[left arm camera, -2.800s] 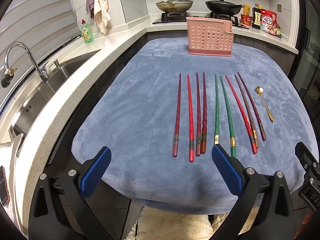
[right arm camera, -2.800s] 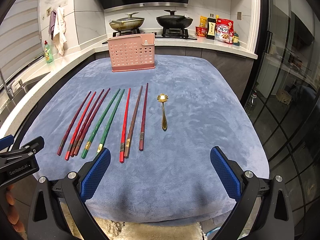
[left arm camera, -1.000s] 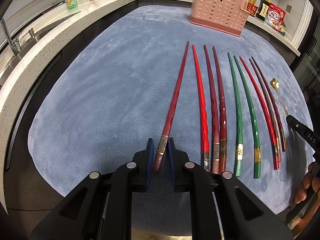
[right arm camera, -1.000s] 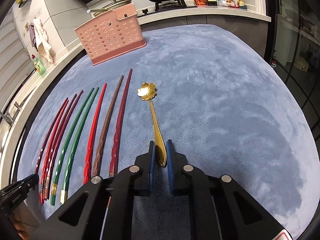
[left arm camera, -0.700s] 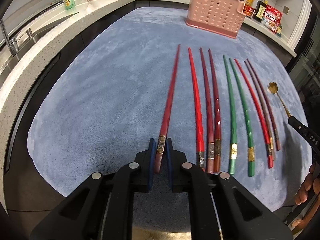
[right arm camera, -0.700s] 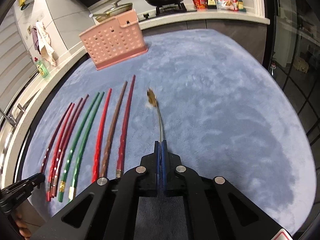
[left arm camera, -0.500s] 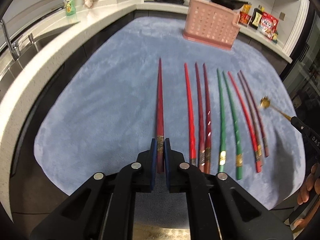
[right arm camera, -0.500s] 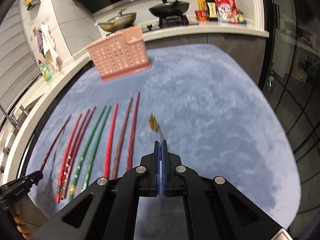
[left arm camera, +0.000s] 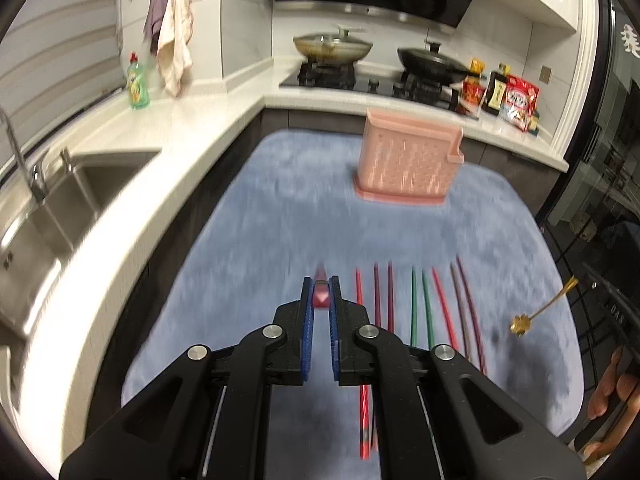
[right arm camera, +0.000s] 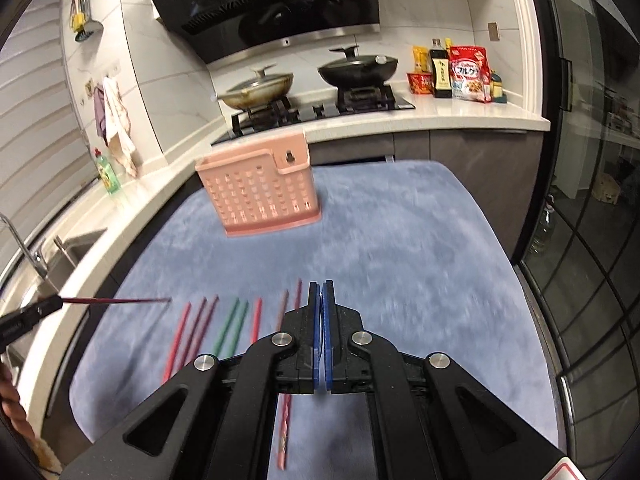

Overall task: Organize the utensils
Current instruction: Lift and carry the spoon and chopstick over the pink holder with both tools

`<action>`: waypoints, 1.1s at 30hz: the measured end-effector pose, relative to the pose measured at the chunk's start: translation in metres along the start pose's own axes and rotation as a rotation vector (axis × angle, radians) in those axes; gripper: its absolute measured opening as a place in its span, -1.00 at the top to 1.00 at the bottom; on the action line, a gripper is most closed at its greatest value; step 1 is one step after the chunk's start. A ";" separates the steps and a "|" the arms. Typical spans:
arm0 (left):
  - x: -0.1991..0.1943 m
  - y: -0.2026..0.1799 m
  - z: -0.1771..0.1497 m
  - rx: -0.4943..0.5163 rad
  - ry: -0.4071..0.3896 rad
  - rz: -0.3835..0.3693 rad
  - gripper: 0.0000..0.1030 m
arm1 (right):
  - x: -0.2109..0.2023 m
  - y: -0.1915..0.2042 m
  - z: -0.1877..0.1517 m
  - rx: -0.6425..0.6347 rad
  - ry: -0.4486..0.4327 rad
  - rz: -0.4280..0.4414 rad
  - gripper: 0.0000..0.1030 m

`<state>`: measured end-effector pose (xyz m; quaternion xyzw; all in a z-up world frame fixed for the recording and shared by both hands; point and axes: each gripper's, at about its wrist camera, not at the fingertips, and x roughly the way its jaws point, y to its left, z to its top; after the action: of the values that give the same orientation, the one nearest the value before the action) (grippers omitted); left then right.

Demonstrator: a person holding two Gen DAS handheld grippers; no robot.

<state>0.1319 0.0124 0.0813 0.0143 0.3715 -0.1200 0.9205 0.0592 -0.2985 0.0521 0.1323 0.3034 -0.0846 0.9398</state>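
Observation:
My left gripper (left arm camera: 320,285) is shut on a dark red chopstick (left arm camera: 321,299), seen end-on between the blue pads and lifted off the blue cloth (left arm camera: 280,216). In the right wrist view that chopstick (right arm camera: 116,301) sticks out level from the left gripper (right arm camera: 59,303). My right gripper (right arm camera: 321,290) is shut on the gold spoon, which barely shows between its pads there. The left wrist view shows the spoon (left arm camera: 538,314) hanging flower-bowl down from the right gripper (left arm camera: 580,278). Several chopsticks (left arm camera: 420,304) lie in a row on the cloth. The pink perforated holder (left arm camera: 406,164) stands at the far end.
A sink (left arm camera: 52,208) and white counter run along the left, with a green soap bottle (left arm camera: 137,82). Two pans sit on the stove (right arm camera: 312,108) behind the holder, food packets (right arm camera: 466,74) to their right. Glass doors (right arm camera: 592,240) close off the right side.
Both grippers have risen off the cloth, the left one carrying the dark red chopstick and the right one the gold spoon. Both views now tilt up toward the stove.

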 end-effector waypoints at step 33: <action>0.075 -0.073 0.264 -0.016 -0.373 -0.087 0.87 | 0.186 0.031 0.220 0.043 -0.097 0.077 0.97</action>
<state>0.3471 -0.1046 0.2255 -0.0315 0.1957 -0.1575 0.9674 0.3361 -0.3496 0.1202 0.1599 0.2500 -0.0610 0.9530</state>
